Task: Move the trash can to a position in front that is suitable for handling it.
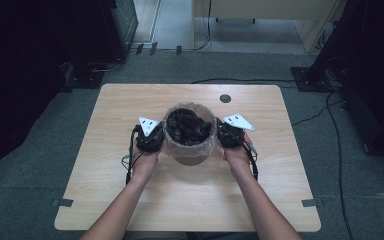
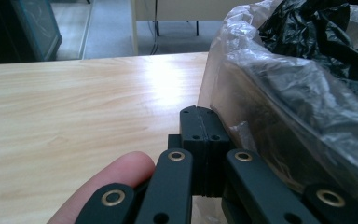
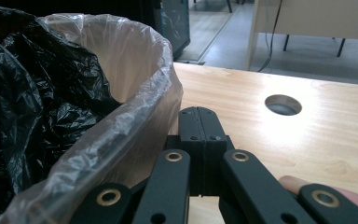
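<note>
A round bin (image 1: 189,145) lined with a clear plastic bag (image 1: 170,140) is sitting near the middle of the tabletop (image 1: 110,165), slightly toward the far edge. Crumpled black plastic (image 1: 187,125) is filling its inside and rising to about the rim. A round cable hole (image 1: 225,98) is lying in the tabletop near the far edge, beyond the bin and a little to its right.

The person's two bare forearms are reaching in from the near edge and angling toward each other, so that the hands are flanking the bin on opposite sides. The left hand (image 1: 145,160) is holding the left hand-held gripper (image 1: 150,137) just beside the bin's left wall, its grey plate tilting up and outward. The right hand (image 1: 237,156) is holding the right hand-held gripper (image 1: 229,135) just beside the right wall in a mirrored pose.

In the left gripper view, the left hand-held gripper (image 2: 199,116) is showing its jaws pressed flat together with nothing between them, the clear liner (image 2: 279,112) bulging just to their right; whether they are touching it cannot be told. A fingertip (image 2: 116,177) is resting beside the linkage. In the right gripper view, the right hand-held gripper (image 3: 198,116) is likewise fully closed on nothing, its jaws lying close against the liner (image 3: 135,116) at their left, with the cable hole (image 3: 283,104) ahead to the right.
</note>
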Demonstrator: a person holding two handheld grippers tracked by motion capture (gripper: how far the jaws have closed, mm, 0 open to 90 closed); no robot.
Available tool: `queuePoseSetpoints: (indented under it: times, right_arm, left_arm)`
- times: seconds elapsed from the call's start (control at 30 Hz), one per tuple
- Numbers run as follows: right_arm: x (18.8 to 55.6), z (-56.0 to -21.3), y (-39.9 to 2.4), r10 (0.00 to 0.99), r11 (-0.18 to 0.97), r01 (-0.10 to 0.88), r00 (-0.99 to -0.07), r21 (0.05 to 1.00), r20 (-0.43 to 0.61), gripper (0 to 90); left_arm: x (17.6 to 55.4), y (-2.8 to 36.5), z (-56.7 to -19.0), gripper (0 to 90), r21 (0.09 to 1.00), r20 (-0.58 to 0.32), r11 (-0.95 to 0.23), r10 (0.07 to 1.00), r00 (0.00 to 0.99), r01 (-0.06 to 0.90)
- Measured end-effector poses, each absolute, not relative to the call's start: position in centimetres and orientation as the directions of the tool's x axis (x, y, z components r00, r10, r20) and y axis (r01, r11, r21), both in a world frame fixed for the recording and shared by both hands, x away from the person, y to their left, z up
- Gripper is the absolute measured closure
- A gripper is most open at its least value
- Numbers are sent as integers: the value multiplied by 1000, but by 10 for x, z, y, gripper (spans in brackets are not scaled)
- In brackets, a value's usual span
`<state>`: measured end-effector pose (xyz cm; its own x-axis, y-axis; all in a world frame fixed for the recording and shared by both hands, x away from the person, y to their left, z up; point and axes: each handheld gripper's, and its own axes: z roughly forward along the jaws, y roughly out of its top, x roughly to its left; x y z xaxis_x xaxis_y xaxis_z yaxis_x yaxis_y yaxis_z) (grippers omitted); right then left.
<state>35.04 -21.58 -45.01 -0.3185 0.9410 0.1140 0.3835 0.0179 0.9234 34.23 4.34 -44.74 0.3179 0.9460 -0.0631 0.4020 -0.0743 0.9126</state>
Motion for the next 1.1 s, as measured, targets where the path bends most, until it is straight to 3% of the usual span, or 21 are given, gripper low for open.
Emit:
queuePoseSetpoints:
  times: [0.6, 0.67, 0.73, 0.83, 1.0, 1.1]
  right_arm:
    - [285, -449, -201, 911, 76, 381, -402, 922, 91, 900]
    - [281, -448, -201, 911, 93, 368, -407, 925, 71, 877]
    - [278, -445, -204, 923, 105, 349, -383, 931, 40, 768]
    - [277, -443, -213, 936, 85, 344, -349, 935, 43, 578]
    - [275, -443, -240, 966, -22, 354, -234, 935, 111, 426]
    - [274, -447, -251, 969, -29, 380, -217, 925, 119, 361]
  left_arm:
    - [267, 66, -449, 899, 916, -50, -80, 949, 310, 392]
    - [264, 72, -449, 802, 924, -43, -82, 948, 314, 374]
    - [262, 80, -450, 736, 928, -47, -72, 950, 308, 365]
    - [261, 89, -450, 567, 928, -33, -73, 960, 279, 364]
    - [262, 110, -458, 377, 912, -46, -58, 969, 242, 407]
    - [263, 122, -465, 265, 899, -42, -68, 970, 240, 434]
